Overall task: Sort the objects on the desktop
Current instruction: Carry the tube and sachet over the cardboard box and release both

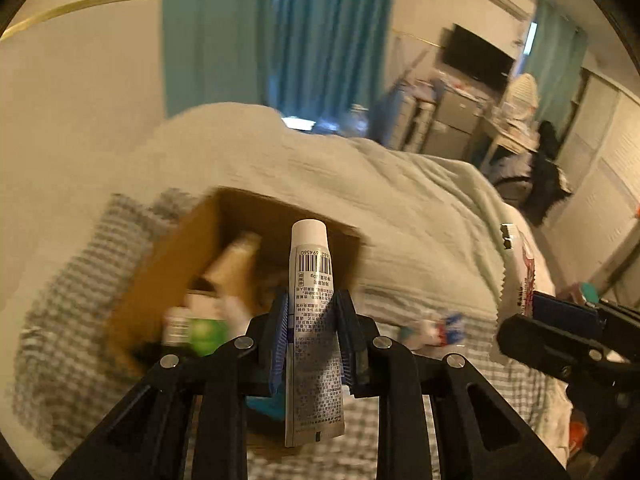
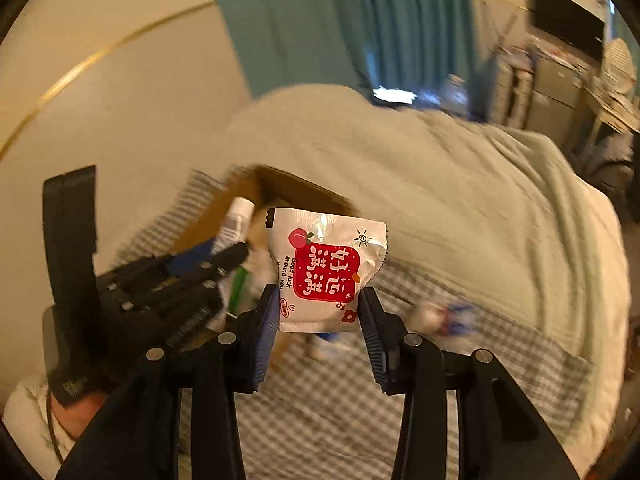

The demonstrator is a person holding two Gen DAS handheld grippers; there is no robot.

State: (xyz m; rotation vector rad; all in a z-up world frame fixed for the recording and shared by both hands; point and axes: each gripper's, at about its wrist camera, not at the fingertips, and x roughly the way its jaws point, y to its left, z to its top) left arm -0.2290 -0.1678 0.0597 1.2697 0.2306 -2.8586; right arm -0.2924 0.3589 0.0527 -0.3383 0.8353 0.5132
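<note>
My left gripper (image 1: 311, 308) is shut on a white tube (image 1: 314, 320) with a barcode, held upright above the near edge of an open cardboard box (image 1: 160, 280). My right gripper (image 2: 319, 308) is shut on a silver snack packet (image 2: 326, 270) with a red label, held in the air to the right of the box (image 2: 304, 190). The right gripper and packet also show in the left wrist view (image 1: 516, 276) at the right. The left gripper and its tube show in the right wrist view (image 2: 236, 220) at the left. The box holds several bottles and tubes.
The box sits on a grey checked cloth (image 1: 72, 312) over a bed with a pale green blanket (image 1: 360, 184). A small blurred item (image 1: 436, 328) lies on the cloth right of the box. A blue item (image 1: 264, 404) lies under the left gripper. Teal curtains and shelves stand behind.
</note>
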